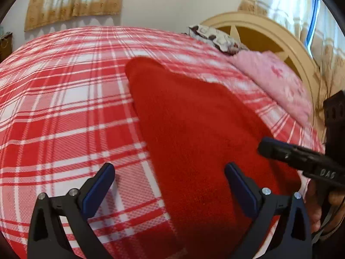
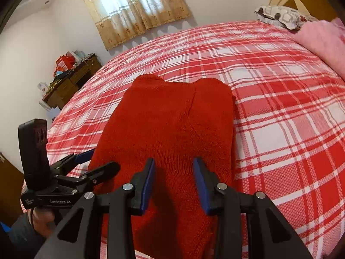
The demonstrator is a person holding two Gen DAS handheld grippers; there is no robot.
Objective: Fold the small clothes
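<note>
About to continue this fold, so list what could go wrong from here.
1. Both the left gripper and the right gripper are open above the red knitted garment, so its folded side panel may spring back.
2. A low pinch could also catch the red-and-white plaid bedspread underneath.
3. The grippers sit close together and might collide.
</note>
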